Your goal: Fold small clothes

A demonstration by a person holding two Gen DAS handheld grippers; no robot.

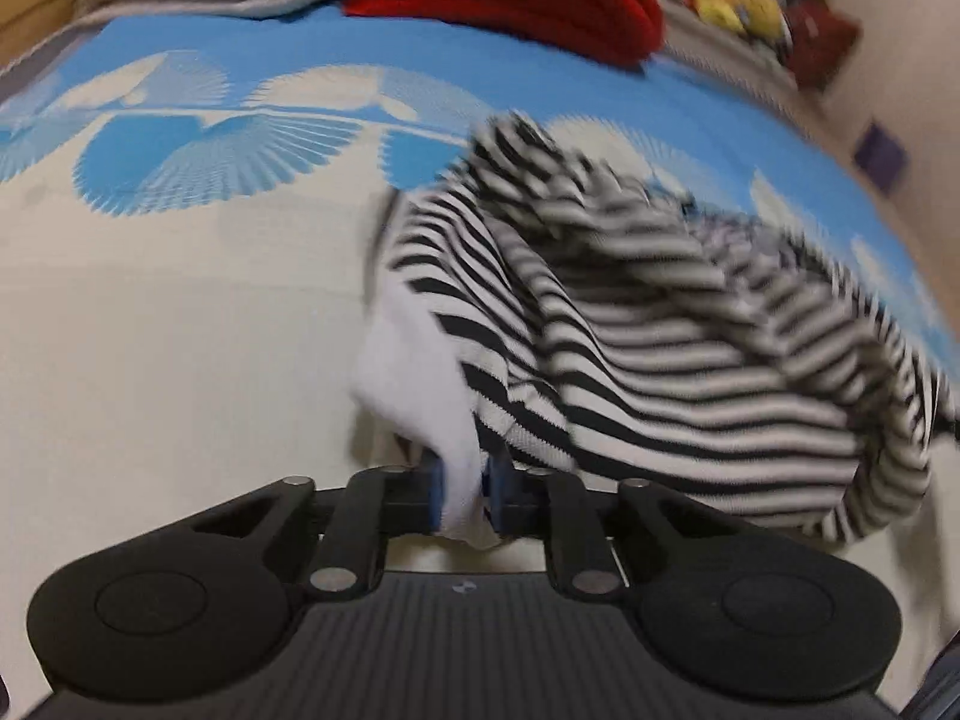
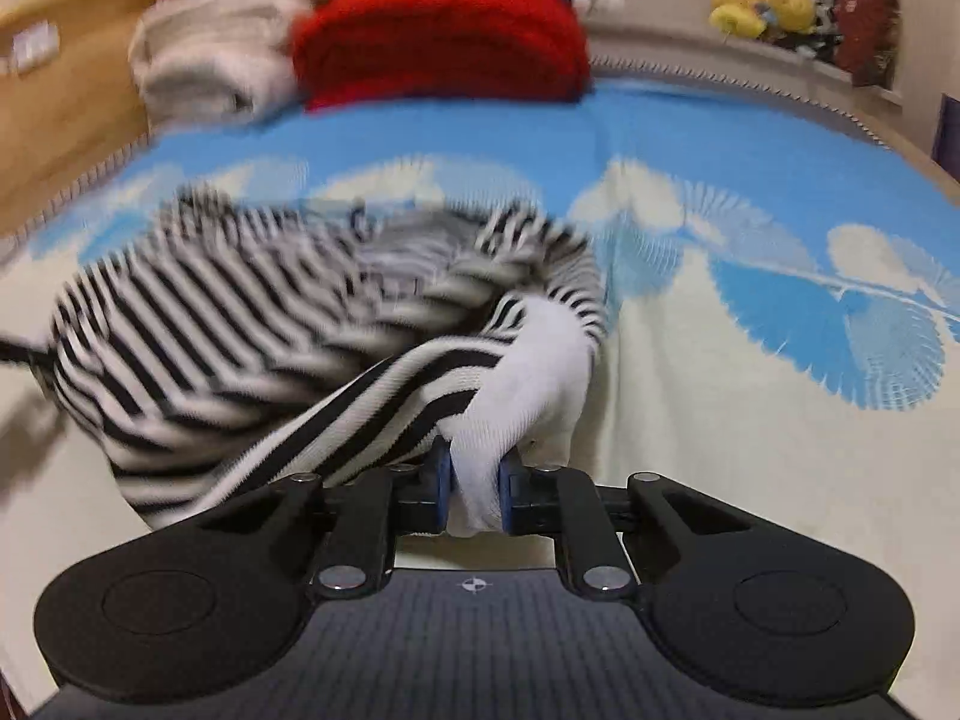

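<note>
Here the left gripper [image 1: 462,495] points forward and level over the bedspread [image 1: 150,330], its blue pads [image 1: 435,495] clenched on a white edge of the striped garment [image 1: 660,348]. From that pinch the black-and-white cloth rises and spreads to the right of the gripper, bunched and blurred, most of it lifted off the bedspread.

The right gripper [image 2: 474,495] sits in a matching pose, aimed forward and level, its blue pads [image 2: 443,489] clamped on another white edge of the striped garment [image 2: 240,330]. In this view the cloth fans out to the left of the gripper, hanging slack in folds between the two holds.

Under the garment the bedspread [image 2: 750,420] is cream near the grippers and turns blue with pale fan shapes beyond the garment. Farther past the garment, a folded red knit [image 2: 444,42] lies on the blue part, touching a pale folded pile [image 2: 210,60] to its left. Beyond these, to the right, yellow plush toys [image 2: 762,3] sit on a ledge
</note>
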